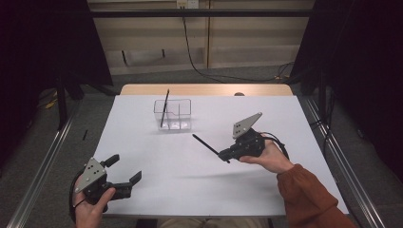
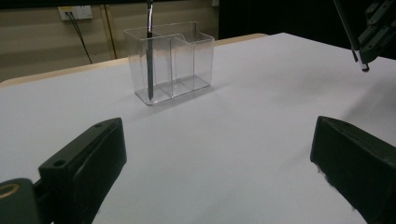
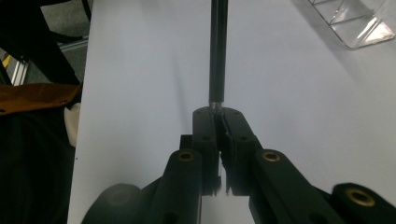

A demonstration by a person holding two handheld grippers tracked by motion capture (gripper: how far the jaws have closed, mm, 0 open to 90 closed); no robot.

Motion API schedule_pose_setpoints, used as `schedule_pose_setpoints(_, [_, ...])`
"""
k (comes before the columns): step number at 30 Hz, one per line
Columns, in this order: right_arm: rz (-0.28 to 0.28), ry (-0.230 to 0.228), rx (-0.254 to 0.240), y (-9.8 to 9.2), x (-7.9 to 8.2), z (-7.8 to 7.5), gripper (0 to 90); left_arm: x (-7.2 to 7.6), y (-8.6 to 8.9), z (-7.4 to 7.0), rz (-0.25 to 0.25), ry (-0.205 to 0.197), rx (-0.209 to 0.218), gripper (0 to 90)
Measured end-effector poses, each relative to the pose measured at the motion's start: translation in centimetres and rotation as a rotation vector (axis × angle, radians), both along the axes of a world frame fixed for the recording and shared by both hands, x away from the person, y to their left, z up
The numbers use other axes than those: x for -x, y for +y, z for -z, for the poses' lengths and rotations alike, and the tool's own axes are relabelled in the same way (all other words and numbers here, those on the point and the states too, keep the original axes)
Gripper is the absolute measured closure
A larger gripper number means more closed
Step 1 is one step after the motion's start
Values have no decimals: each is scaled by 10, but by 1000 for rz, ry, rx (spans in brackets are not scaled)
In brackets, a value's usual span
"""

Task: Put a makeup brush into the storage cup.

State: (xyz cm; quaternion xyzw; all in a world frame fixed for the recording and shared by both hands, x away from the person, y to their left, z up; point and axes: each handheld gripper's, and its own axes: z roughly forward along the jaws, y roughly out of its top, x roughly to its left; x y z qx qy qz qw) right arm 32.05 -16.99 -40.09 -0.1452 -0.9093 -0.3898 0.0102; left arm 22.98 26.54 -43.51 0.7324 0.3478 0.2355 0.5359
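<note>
At the near left corner of the white table (image 1: 157, 185), the left claw (image 1: 127, 172) sat in the person's left hand (image 1: 90, 206), close above the surface. Its jaws stood wide apart with nothing between them; in the left gripper view the bare tabletop showed in the gap, and the clear holder stood well beyond it.

Farther back, a little left of the table's middle, stood that clear plastic holder (image 1: 172, 114), divided into compartments. One dark pen (image 1: 164, 108) leaned in its left compartment, its top rising above the rim and tilting slightly to the right. In the left gripper view the same pen (image 2: 149, 51) stood almost upright in the leftmost section of the holder (image 2: 187, 56).

To the right of the holder, and nearer the person, the right claw (image 1: 222, 155) was held above the table in the right hand (image 1: 266, 159), whose sleeve (image 1: 309, 197) was rust-coloured. Its jaws were pinched tight on the end of a second black pen (image 1: 205, 144), which stuck out up and to the left, toward the holder but well short of it. The right gripper view showed the pen (image 3: 218, 51) running straight out from between the closed jaws over the table, with a corner of the holder (image 3: 359, 23) at the upper right. A faint shadow lay on the table beneath this claw.
</note>
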Motion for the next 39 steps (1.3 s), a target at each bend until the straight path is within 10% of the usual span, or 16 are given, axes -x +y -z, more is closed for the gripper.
schedule_pose_setpoints(39, [-188,7,388,30,13,-11,846,0,2,-1,4,-6,-7,35])
